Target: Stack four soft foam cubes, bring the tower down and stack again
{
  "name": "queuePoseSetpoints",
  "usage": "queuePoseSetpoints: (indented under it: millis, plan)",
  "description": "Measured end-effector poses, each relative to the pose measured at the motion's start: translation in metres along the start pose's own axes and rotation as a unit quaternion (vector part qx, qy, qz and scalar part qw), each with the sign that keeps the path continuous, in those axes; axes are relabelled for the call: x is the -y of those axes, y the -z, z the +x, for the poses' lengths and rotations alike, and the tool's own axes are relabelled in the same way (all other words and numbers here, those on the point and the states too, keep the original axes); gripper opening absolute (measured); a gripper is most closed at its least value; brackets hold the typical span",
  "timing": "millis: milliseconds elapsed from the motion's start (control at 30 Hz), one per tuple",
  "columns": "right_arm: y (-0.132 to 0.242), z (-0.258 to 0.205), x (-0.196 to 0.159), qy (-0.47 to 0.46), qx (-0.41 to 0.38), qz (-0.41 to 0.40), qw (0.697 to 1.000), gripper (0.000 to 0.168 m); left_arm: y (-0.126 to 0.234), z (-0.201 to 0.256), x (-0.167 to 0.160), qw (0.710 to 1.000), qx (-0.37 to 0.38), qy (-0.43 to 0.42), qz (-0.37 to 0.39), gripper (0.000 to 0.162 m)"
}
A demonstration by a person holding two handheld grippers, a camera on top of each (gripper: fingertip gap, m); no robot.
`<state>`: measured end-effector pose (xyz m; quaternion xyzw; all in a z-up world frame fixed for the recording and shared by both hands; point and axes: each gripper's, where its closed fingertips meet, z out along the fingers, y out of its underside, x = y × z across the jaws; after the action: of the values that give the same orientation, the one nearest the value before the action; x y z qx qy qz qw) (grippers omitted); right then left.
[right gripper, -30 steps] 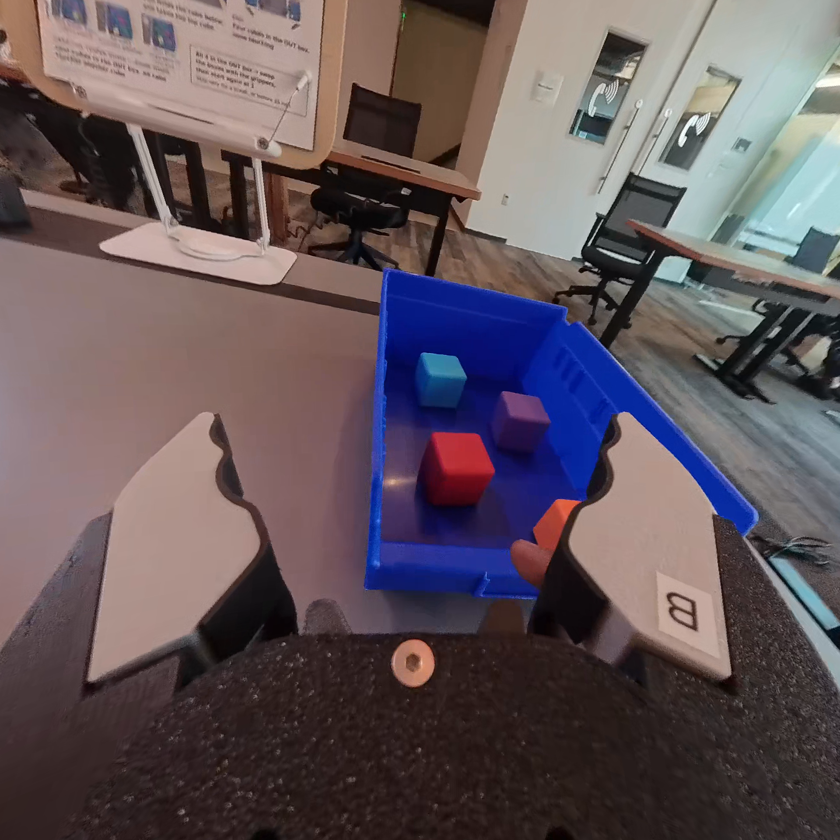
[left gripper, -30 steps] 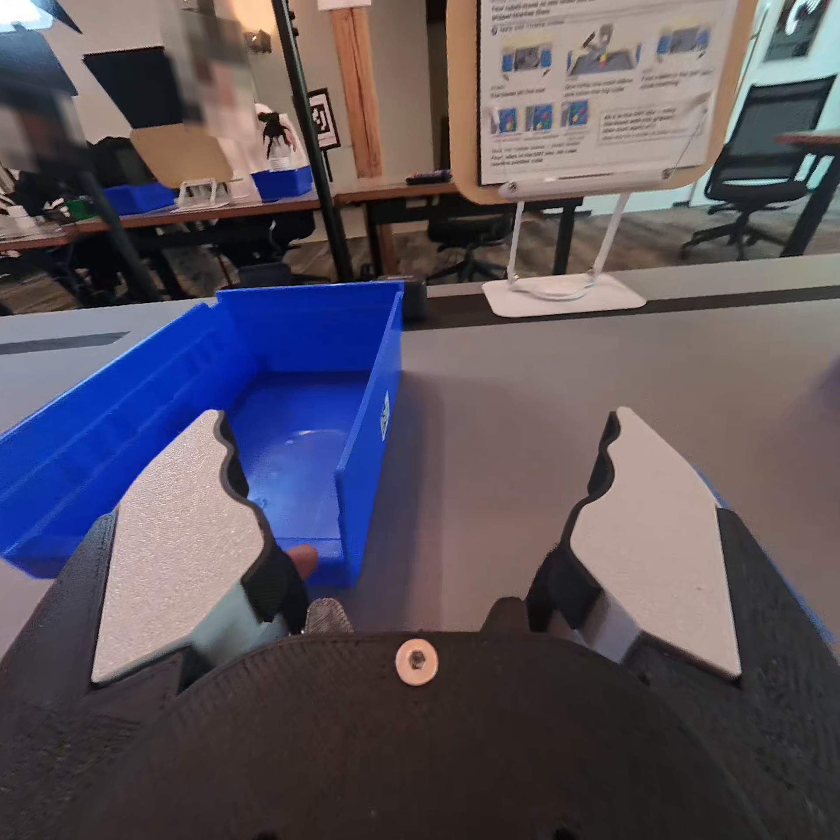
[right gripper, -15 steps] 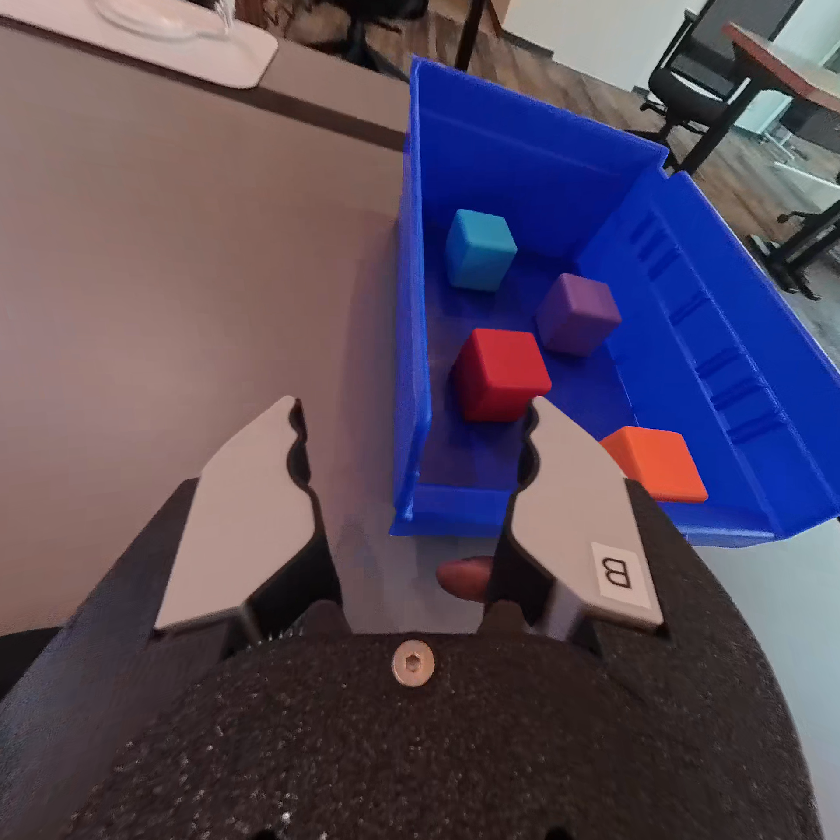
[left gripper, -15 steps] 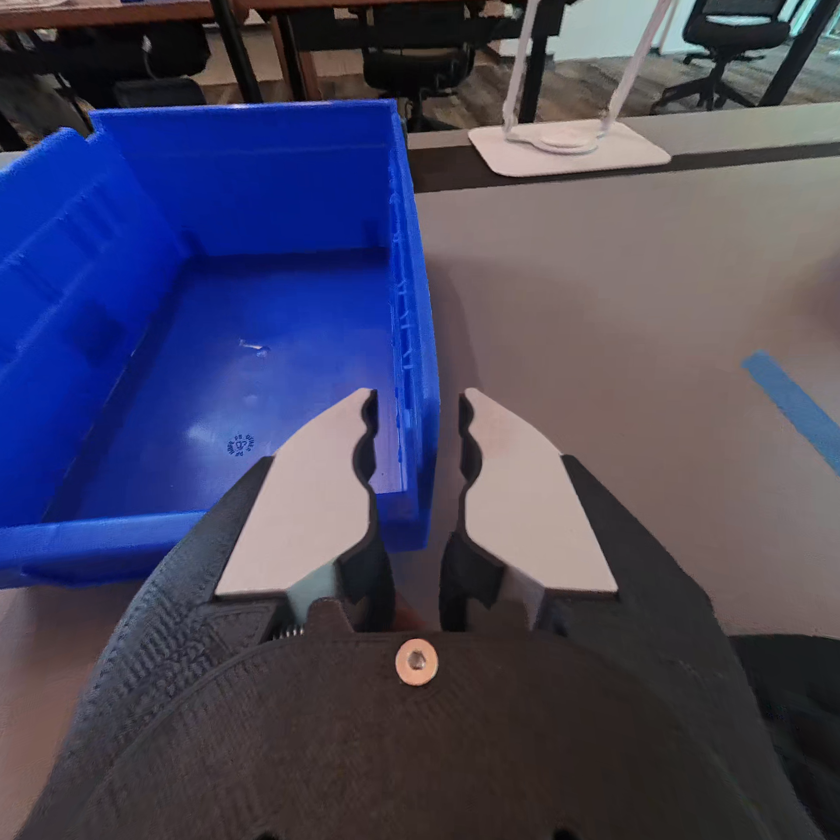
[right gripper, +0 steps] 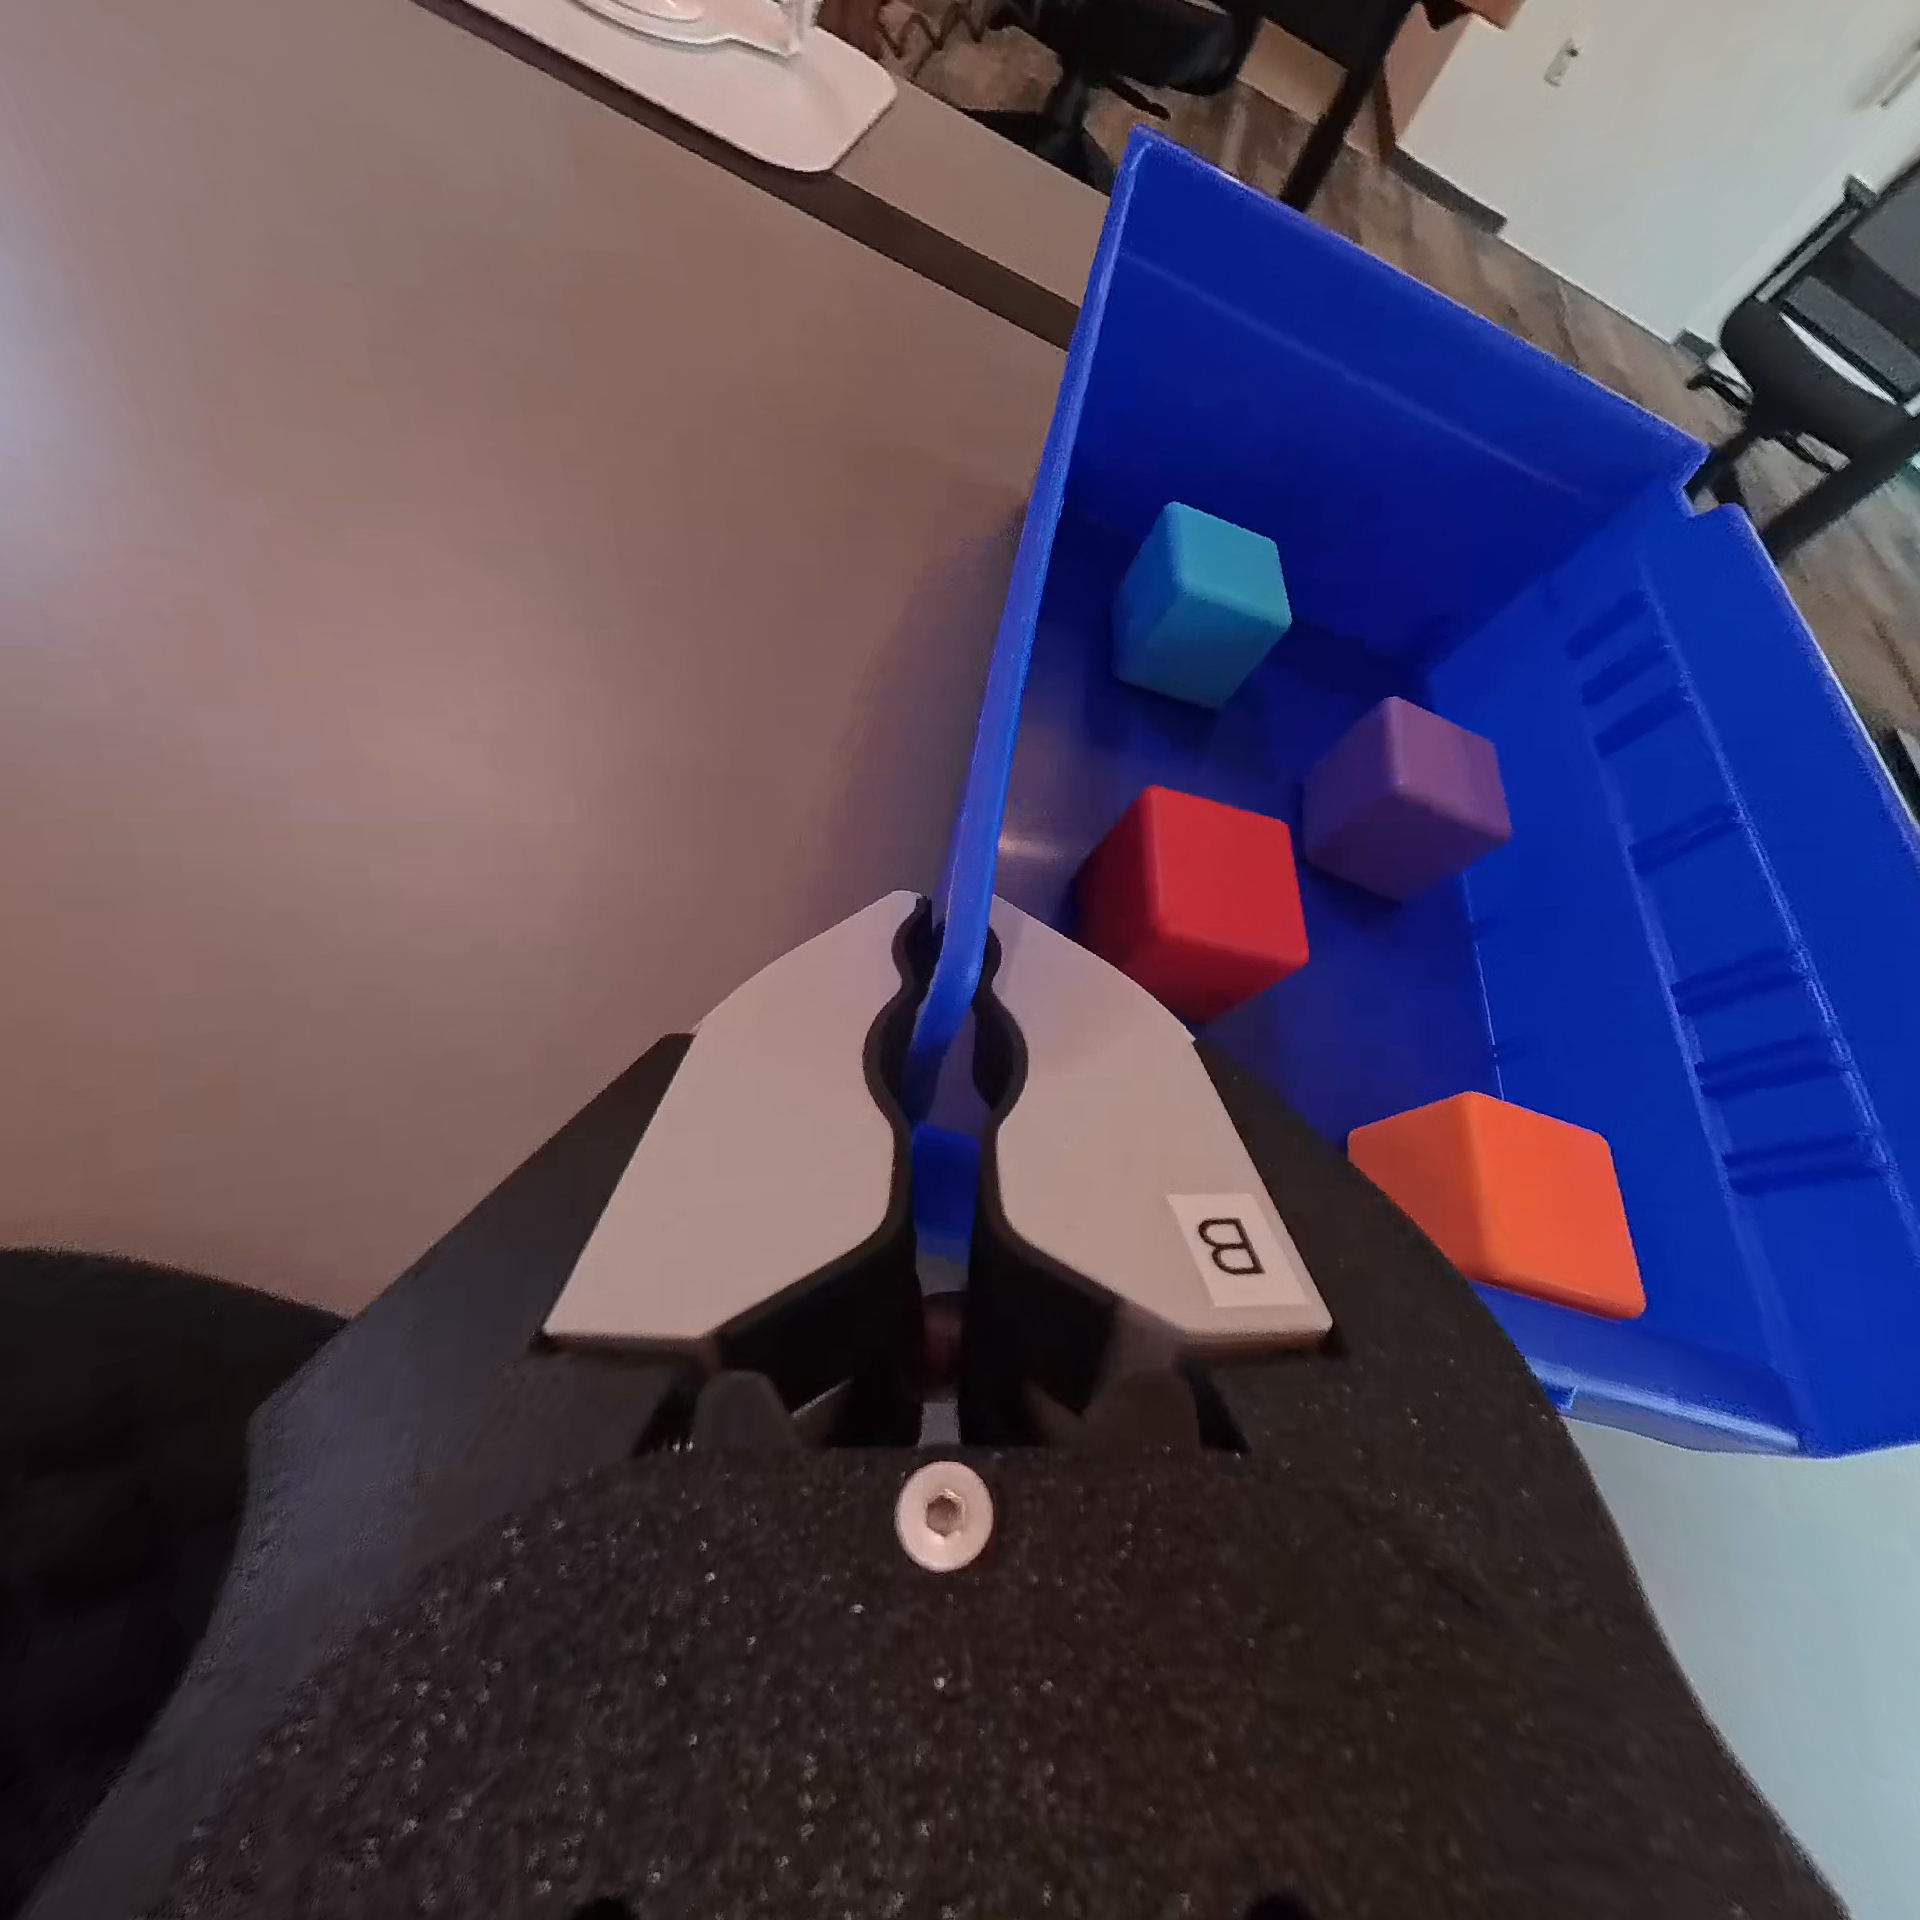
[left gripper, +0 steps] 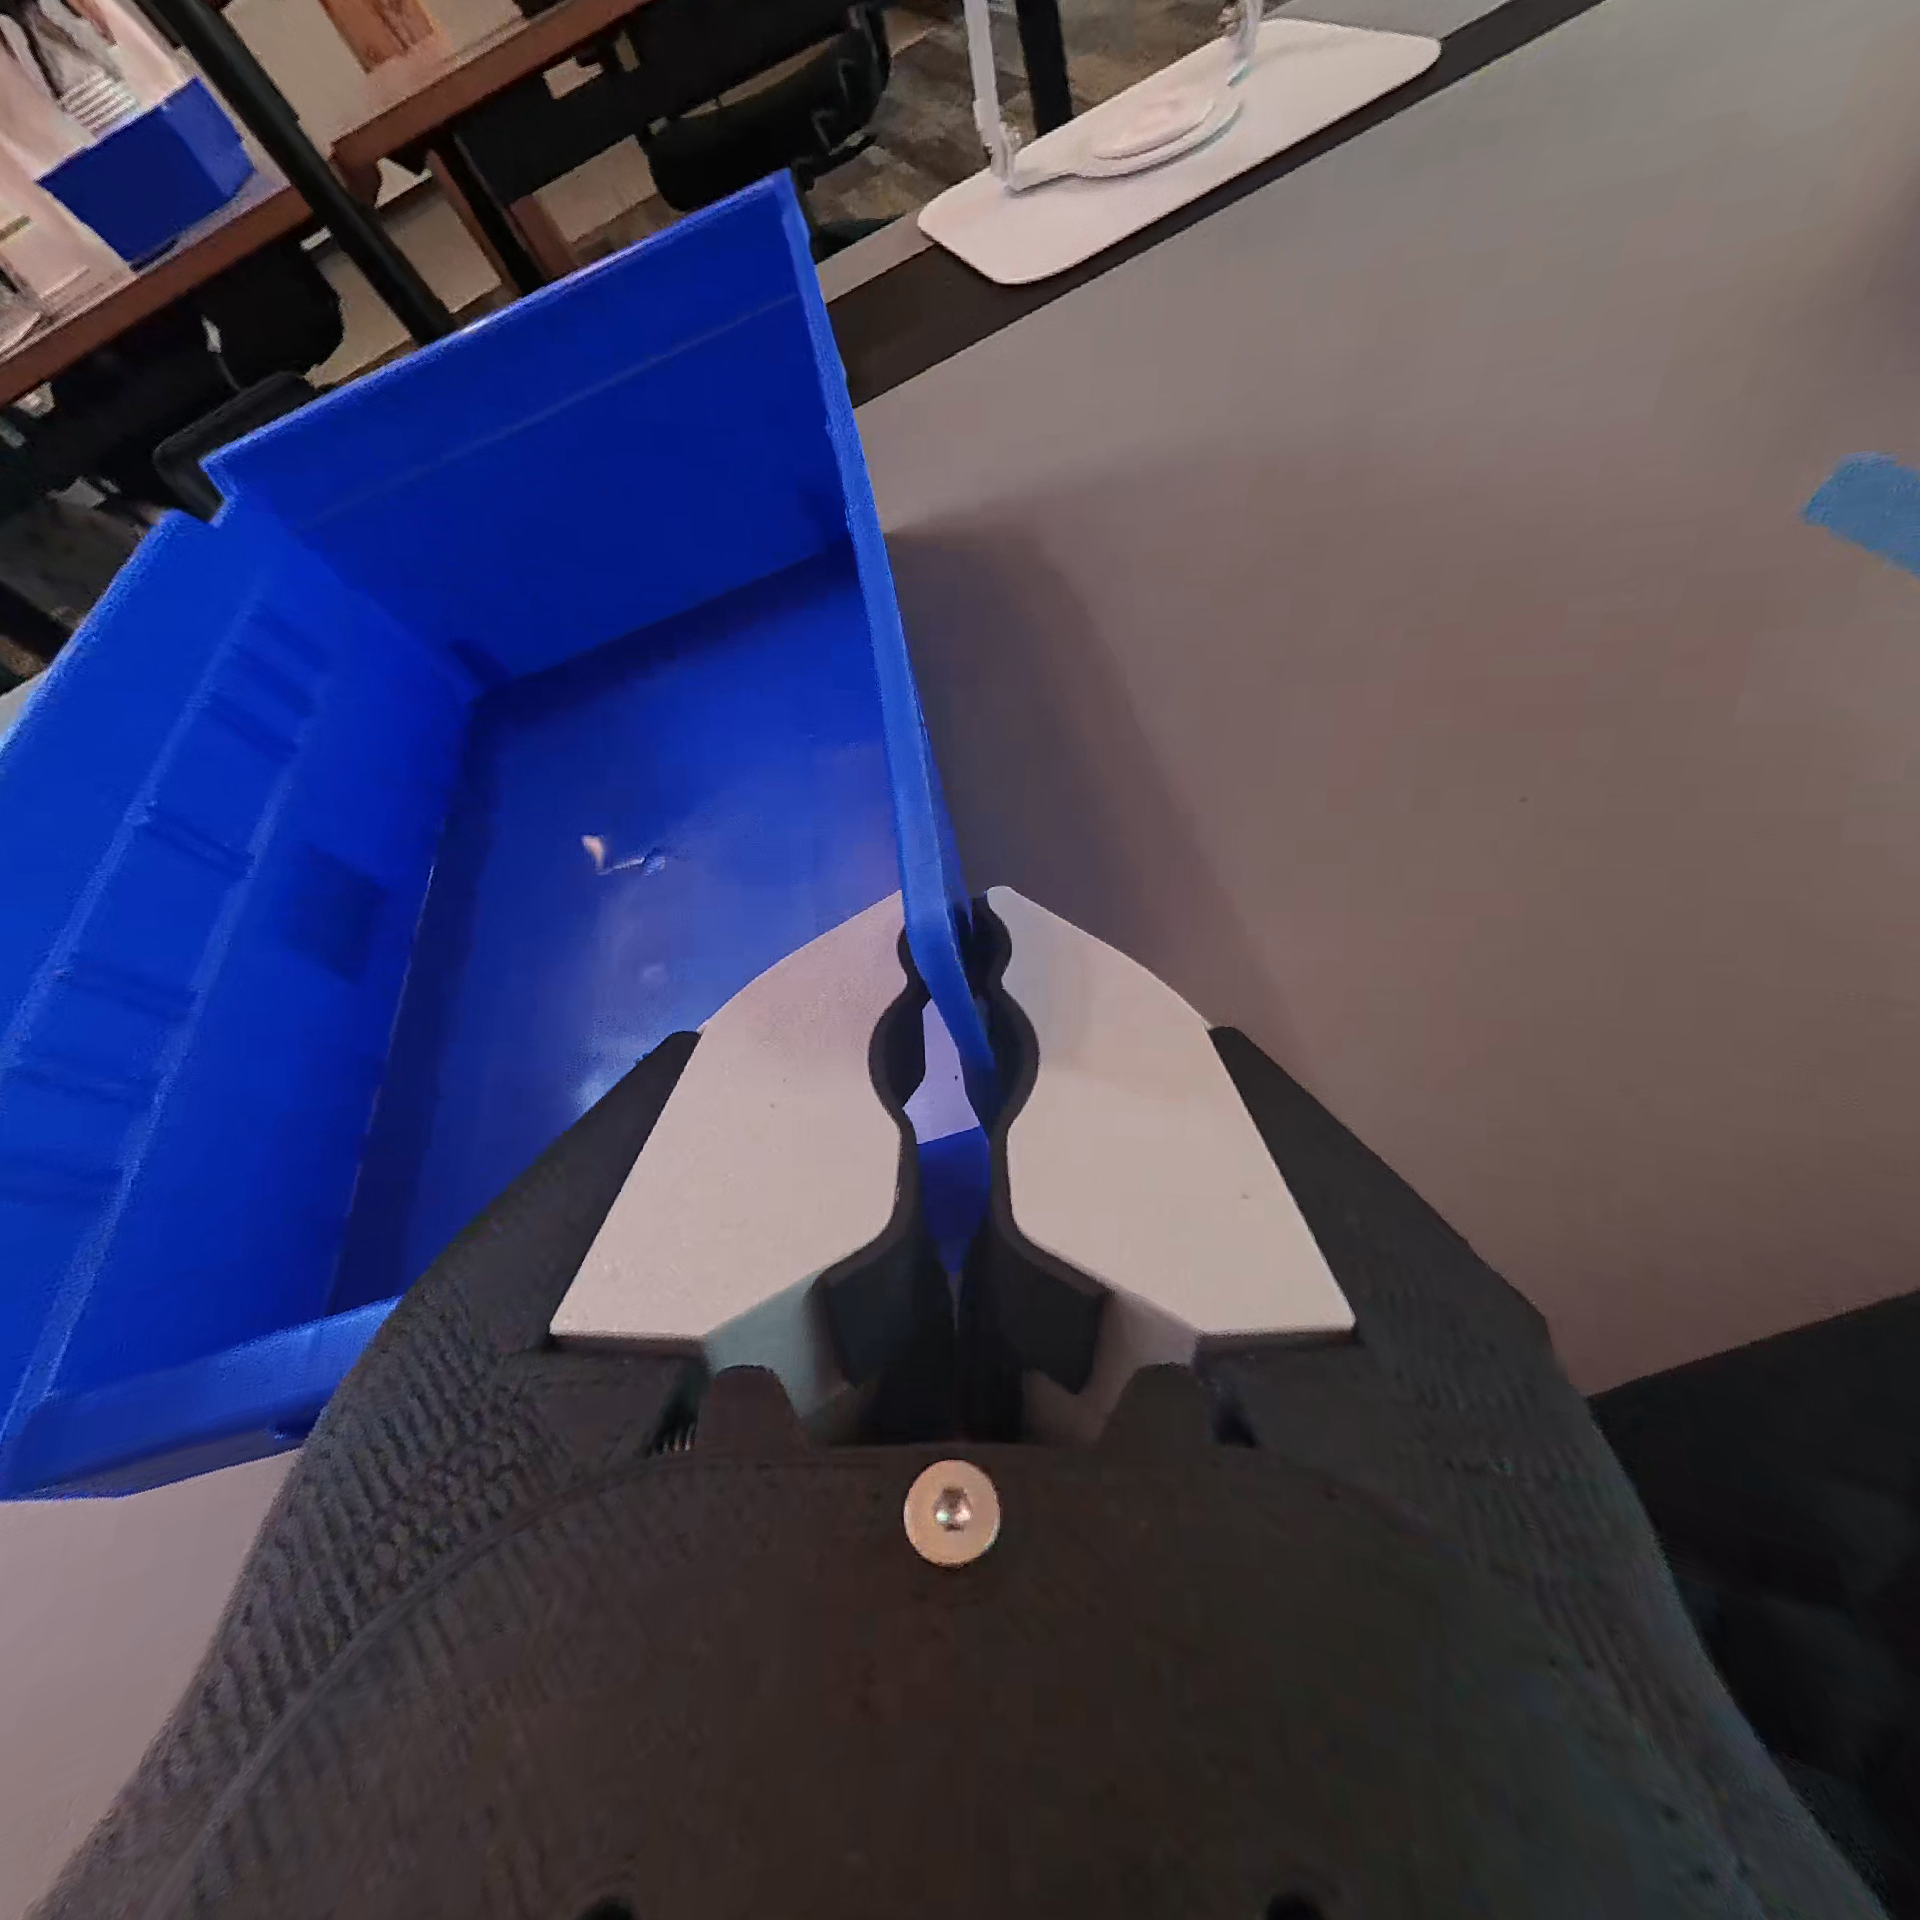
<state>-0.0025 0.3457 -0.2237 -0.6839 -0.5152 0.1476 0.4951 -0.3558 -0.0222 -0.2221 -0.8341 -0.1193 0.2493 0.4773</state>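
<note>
In the left wrist view my left gripper [left gripper: 951, 914] is shut on the right side wall of an empty blue bin [left gripper: 582, 499], near its front corner. In the right wrist view my right gripper [right gripper: 951, 925] is shut on the left side wall of a second blue bin [right gripper: 1351, 343]. That bin holds several foam cubes lying apart on its floor: a teal cube [right gripper: 1200, 603] at the back, a purple cube [right gripper: 1403, 795], a red cube [right gripper: 1195, 899] close to the gripped wall, and an orange cube [right gripper: 1501, 1200] at the front.
Both bins rest on a grey table [left gripper: 1403, 727]. A white stand base [left gripper: 1174, 135] sits at the table's far edge and also shows in the right wrist view [right gripper: 727, 62]. A strip of blue tape [left gripper: 1870, 509] lies on the table to the right. Desks and office chairs stand beyond. The left gripper's tips are roughly 50 centimeters from the right gripper's.
Both grippers went from wide open to shut. Each moved in over its bin and closed on the bin's inner side wall. The cubes have not moved.
</note>
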Motion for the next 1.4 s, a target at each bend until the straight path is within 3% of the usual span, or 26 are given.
queuePoseSetpoints:
  millis: [200,333,533,867,1267,1400]
  plan:
    - [0.012,-0.017,0.0,0.042,0.107,0.046,0.992,0.006,-0.005,0.008,0.005,0.997,-0.065,-0.016,0.041,0.006]
    - [0.024,-0.03,-0.001,0.084,0.197,0.1,0.972,0.006,-0.009,0.013,0.009,0.987,-0.124,-0.065,0.081,0.006]
    - [0.042,-0.044,-0.004,0.092,0.346,0.19,0.914,0.005,-0.015,0.014,0.013,0.958,-0.246,-0.081,0.121,0.006]
    - [0.079,-0.06,-0.019,0.091,0.555,0.166,0.81,0.003,-0.044,0.009,0.025,0.915,-0.367,-0.102,0.135,0.006]
    - [0.077,-0.098,-0.003,0.123,0.6,0.164,0.773,0.004,-0.086,0.043,0.057,0.859,-0.484,-0.106,0.128,0.006]
    - [0.076,-0.117,0.005,0.127,0.61,0.155,0.767,0.005,-0.105,0.054,0.072,0.87,-0.47,-0.096,0.117,0.007]
